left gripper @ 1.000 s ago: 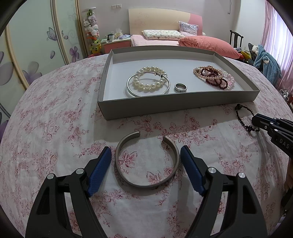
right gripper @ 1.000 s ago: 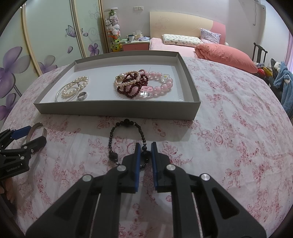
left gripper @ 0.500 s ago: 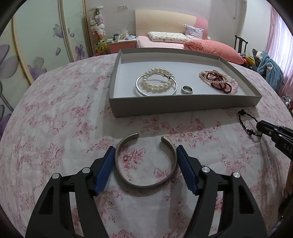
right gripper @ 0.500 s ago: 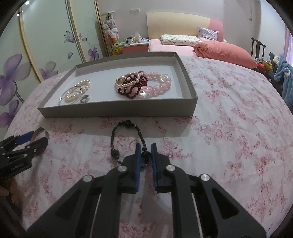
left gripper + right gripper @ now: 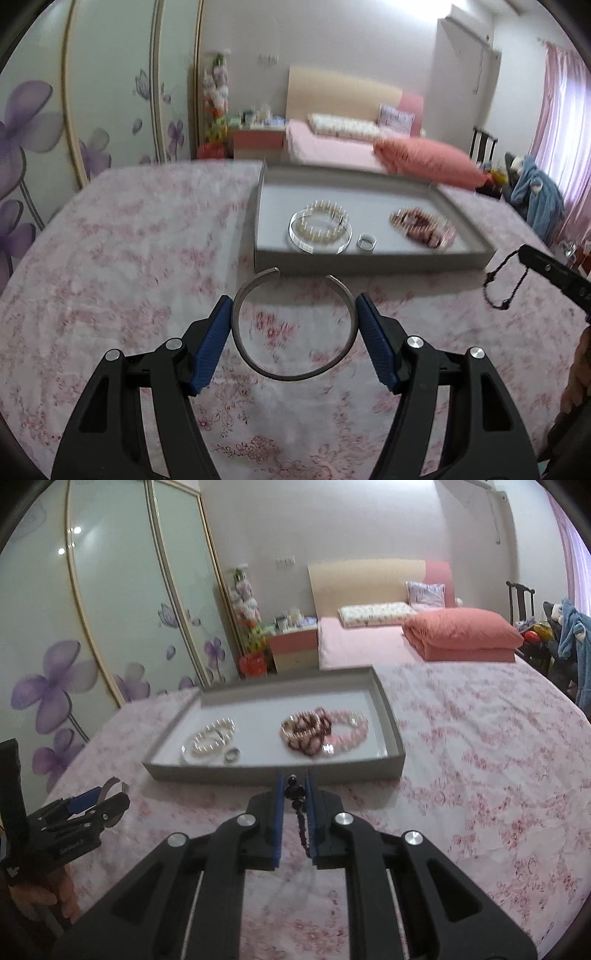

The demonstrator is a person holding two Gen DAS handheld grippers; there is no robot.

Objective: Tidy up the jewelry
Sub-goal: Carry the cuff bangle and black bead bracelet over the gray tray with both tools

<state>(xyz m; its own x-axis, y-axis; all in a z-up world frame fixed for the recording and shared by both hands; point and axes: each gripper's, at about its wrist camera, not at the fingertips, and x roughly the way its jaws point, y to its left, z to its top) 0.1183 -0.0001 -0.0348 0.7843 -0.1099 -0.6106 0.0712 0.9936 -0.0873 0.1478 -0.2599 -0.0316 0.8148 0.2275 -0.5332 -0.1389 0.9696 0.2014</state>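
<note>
A big table [image 5: 110,258] wears a white cloth with pink flowers. On it, near the far edge, sits a gray tray [image 5: 369,260] with low walls. Inside the tray, on its left side, lies a ring of white pearls [image 5: 321,225] with a thin silver hoop [image 5: 295,236] around it. A small silver ring [image 5: 366,240] lies just beside them. On the right side of the tray there is a heap of pink and dark red bead bracelets [image 5: 421,225].

The left tongs [image 5: 293,306] are wide apart and hold a silver cuff bracelet [image 5: 291,373] between the blue pads [image 5: 212,343]. Each pad presses one side of the cuff. The gap in the cuff points at the tray. The cuff is in front of the near wall of the tray and looks lifted off the cloth.

The right tongs [image 5: 294,801] are almost closed and pinch a string of black beads [image 5: 300,819]. In the left view the black beads hang down in a loop from the tip of the right tongs, off the cloth, near the right end of the tray.
</note>
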